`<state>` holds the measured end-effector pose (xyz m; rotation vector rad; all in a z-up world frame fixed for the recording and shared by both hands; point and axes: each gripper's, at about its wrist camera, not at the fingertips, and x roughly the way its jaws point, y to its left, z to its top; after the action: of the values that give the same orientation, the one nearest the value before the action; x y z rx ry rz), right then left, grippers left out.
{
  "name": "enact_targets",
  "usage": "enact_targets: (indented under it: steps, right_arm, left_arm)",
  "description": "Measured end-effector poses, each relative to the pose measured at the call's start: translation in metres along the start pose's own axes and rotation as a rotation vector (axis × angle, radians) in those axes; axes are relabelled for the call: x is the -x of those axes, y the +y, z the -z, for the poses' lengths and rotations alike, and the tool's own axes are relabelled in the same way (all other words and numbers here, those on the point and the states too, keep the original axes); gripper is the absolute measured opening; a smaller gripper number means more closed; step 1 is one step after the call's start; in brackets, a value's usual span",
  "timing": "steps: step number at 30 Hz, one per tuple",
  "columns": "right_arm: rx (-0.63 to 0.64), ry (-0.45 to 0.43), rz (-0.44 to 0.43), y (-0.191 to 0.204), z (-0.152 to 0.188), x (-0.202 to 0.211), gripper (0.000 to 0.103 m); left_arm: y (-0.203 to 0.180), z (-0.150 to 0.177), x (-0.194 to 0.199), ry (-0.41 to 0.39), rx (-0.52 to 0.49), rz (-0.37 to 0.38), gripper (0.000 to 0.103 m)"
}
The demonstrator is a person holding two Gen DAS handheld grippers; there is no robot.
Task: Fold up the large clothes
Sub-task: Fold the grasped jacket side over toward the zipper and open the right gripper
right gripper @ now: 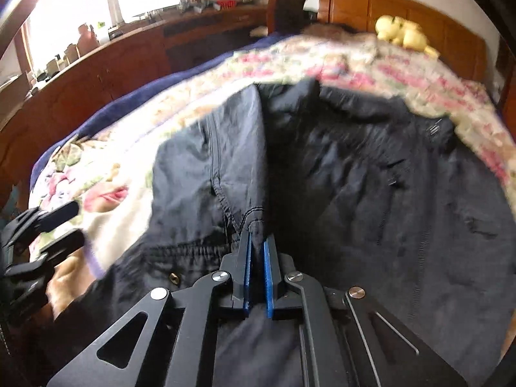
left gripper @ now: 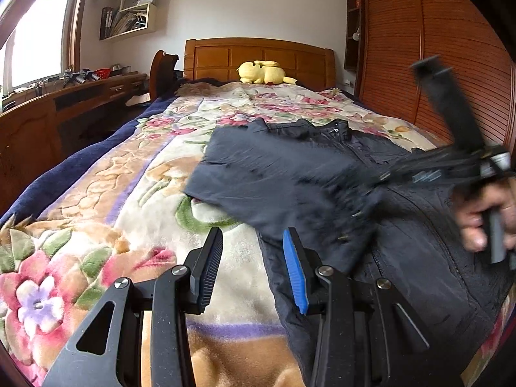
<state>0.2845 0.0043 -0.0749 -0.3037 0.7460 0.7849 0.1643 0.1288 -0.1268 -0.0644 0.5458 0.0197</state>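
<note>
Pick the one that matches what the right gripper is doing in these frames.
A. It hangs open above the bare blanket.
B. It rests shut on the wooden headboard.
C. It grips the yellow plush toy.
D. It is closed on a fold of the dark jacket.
D: in the right wrist view the right gripper has its blue pads pinched on an edge of the dark jacket, while the left gripper stands open beside it.

Daylight from window [left gripper: 35, 38] at upper left, blown out in both views. Left wrist view mostly sharp; right gripper [left gripper: 380, 177] smeared by motion at right edge. Right wrist view blurred throughout, jacket [right gripper: 354, 177] dark, detail lost. Fisheye bends edges, black corners.
</note>
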Motion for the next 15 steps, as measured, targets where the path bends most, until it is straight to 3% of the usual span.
enact_targets:
  steps: [6, 15]
  right_arm:
    - [0.006, -0.101, 0.114, -0.022, 0.026, 0.085, 0.006]
    - [-0.057, -0.067, 0.270, -0.076, 0.067, 0.141, 0.006]
  left_arm:
    - [0.000, 0.002, 0.002, -0.004, 0.002, -0.001, 0.040]
    - [-0.007, 0.002, 0.000, -0.004, -0.024, -0.014, 0.040]
